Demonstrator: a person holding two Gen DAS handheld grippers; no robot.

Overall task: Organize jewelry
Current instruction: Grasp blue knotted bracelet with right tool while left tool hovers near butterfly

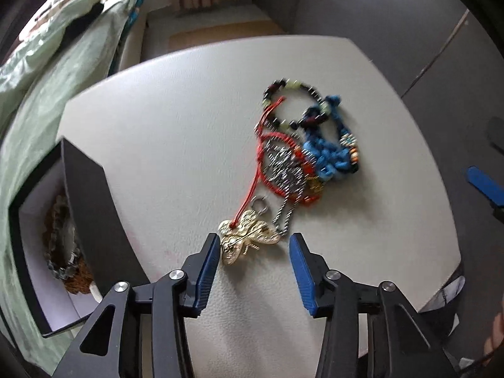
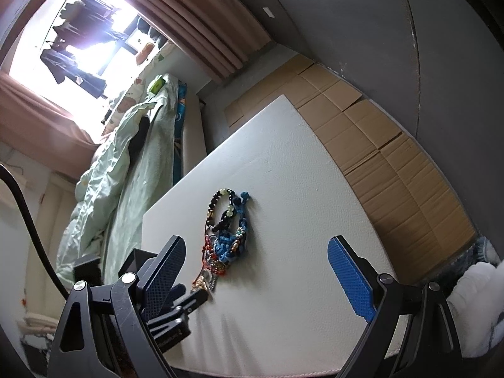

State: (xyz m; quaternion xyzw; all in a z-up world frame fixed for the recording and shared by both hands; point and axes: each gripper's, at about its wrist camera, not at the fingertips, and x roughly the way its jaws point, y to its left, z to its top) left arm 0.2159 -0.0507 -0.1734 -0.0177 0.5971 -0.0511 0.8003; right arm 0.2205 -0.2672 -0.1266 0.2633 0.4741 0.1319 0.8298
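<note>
A gold butterfly pendant (image 1: 247, 236) on a red cord lies on the white table (image 1: 176, 119), at the near end of a tangled jewelry pile. The pile holds a red cord bracelet with a silver charm (image 1: 283, 170), a blue knotted cord (image 1: 330, 154) and a dark beaded bracelet (image 1: 293, 94). My left gripper (image 1: 253, 247) points steeply down over the pendant. Its left pad (image 1: 209, 261) is at the pendant's wing, while the right pad stands apart from it. My right gripper (image 2: 256, 267) hovers open and empty before the jewelry pile (image 2: 225, 236).
A black box with a white inside (image 1: 82, 189) sits at the table's left edge with beaded pieces (image 1: 63, 245) in it. A bed with green bedding (image 2: 126, 163) runs along the left. Flattened cardboard (image 2: 378, 145) lies on the floor to the right.
</note>
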